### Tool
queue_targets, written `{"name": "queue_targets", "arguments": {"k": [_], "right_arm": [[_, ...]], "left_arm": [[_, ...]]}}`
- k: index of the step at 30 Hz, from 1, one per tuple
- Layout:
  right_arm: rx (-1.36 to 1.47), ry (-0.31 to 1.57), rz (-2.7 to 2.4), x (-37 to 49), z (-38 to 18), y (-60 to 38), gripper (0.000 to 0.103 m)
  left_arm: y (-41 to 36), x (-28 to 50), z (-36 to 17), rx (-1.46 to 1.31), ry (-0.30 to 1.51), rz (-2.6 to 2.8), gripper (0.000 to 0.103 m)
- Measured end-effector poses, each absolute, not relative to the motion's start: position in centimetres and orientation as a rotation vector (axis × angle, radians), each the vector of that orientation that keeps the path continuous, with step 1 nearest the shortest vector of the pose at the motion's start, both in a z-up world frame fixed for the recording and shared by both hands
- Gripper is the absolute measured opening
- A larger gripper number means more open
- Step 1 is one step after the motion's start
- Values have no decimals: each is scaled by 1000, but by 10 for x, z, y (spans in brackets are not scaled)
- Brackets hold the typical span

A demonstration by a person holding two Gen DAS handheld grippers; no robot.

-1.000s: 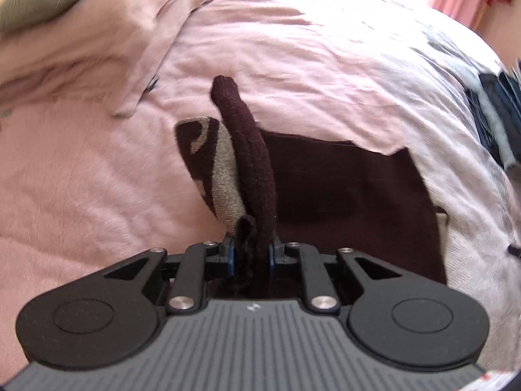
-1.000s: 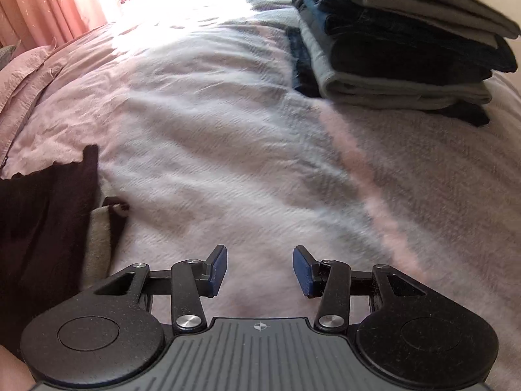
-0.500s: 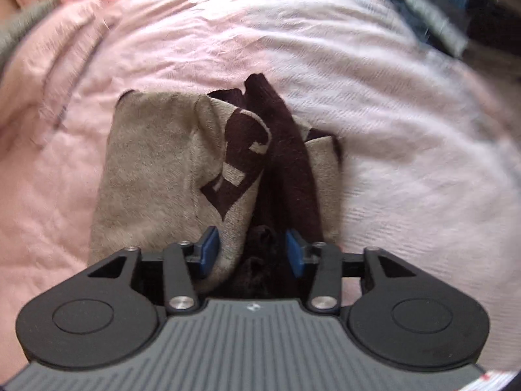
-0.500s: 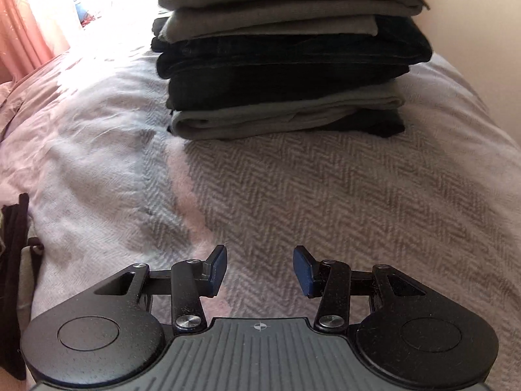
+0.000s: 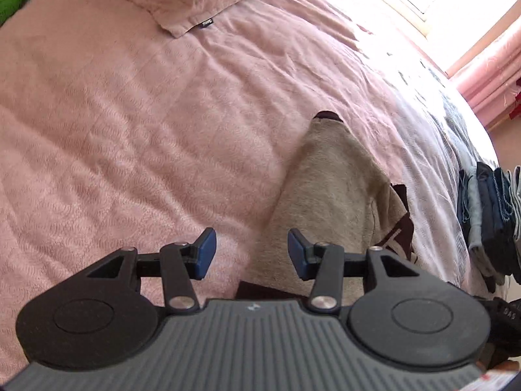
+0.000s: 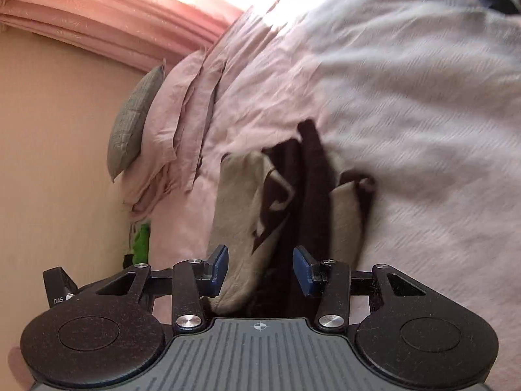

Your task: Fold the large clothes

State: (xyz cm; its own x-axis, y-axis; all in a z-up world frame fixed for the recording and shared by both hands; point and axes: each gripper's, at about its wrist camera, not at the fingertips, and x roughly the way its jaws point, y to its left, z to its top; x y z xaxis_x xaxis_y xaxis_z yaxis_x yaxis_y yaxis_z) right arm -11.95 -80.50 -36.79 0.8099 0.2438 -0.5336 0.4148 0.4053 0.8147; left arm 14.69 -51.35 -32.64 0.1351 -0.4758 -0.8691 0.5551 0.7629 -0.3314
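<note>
Pink bedspread (image 5: 130, 137): covering the bed's left side.
Left gripper (image 5: 250, 254): hovering, jaws standing apart, empty.
Garment (image 5: 329, 195): beige-and-brown, lying folded mid-bed.
Right gripper (image 6: 260, 268): jaws gaping, pads not pressing cloth.
Folded stack (image 5: 488, 215): sitting at the bed's right edge.

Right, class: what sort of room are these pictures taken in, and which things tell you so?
Most likely a bedroom: a bed with a pink cover, pillows at the wall, pink curtains, and a stack of folded clothes.
</note>
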Motion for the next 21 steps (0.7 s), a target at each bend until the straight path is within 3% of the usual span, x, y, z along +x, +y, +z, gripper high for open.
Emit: {"name": "queue_targets", "arguments": {"k": [6,16,17,18,21], "right_arm": [[1118,762,-181,-85,-397,-796,42],[1254,690,-121,-66,-425,-808,41],[1247,694,-122,-64,-425,-807,31],[1237,695,-123,-63,-424,-806,15],[1145,623,-132,-68,-401,-800,12]], "left_arm": [[-496,160,-348,86,1263,-747,43],[-491,178,-365,59,1296,-797,43],[-494,178,-366,61,1296,-804,43],[-496,177,-366,64,1297,-809,43],[-502,174,-363,69,1294,-832,43]]}}
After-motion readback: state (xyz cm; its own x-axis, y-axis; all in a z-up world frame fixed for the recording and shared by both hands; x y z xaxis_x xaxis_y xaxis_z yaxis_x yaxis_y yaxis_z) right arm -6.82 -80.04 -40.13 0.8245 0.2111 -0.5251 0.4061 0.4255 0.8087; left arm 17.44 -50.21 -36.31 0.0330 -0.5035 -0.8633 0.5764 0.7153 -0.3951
